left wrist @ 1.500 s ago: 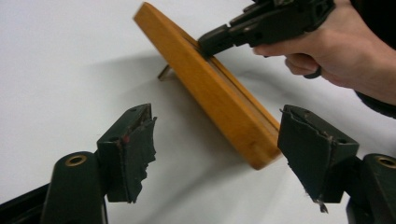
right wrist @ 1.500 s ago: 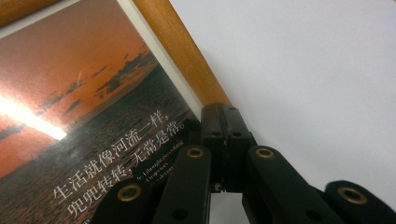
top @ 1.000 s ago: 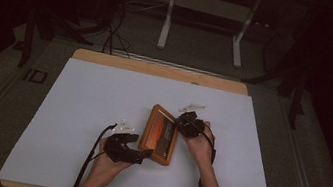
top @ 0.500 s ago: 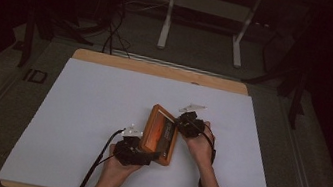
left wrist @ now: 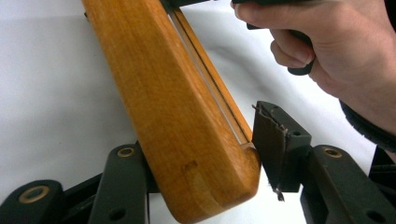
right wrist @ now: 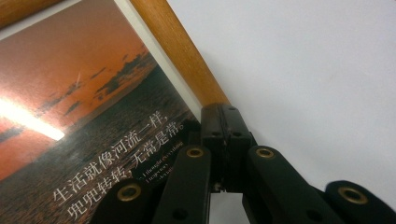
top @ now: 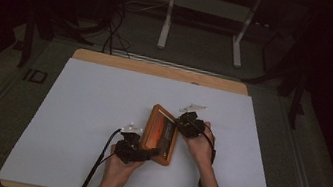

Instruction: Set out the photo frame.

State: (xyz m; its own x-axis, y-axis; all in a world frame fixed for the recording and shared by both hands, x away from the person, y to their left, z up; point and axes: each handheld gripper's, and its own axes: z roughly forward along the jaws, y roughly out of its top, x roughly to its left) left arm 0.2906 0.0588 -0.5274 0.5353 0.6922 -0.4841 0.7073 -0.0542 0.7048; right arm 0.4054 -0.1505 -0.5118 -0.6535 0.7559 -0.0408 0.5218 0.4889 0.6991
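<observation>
A wooden picture frame (top: 160,133) with an orange sunset print stands tilted on the white table. My right gripper (top: 182,124) is shut on its far right edge; in the right gripper view the jaws (right wrist: 227,122) pinch the wooden rail (right wrist: 177,51) beside the print (right wrist: 93,116). My left gripper (top: 140,154) is at the frame's near left corner. Its jaws have just been closing with the frame's thick side (left wrist: 163,93) between them, and the right pad (left wrist: 280,140) now touches the wood. The left pad is hidden behind the frame.
The white cover (top: 103,93) spreads wide on all sides of the frame, with a wooden table edge (top: 158,68) at the back. The person's right hand (left wrist: 327,51) is close behind the frame. A metal stand (top: 165,22) and cables (top: 108,33) are on the floor beyond.
My left gripper has moved right up to the frame's near corner, and its jaws have closed in around the wood. The right gripper and the frame have kept still.
</observation>
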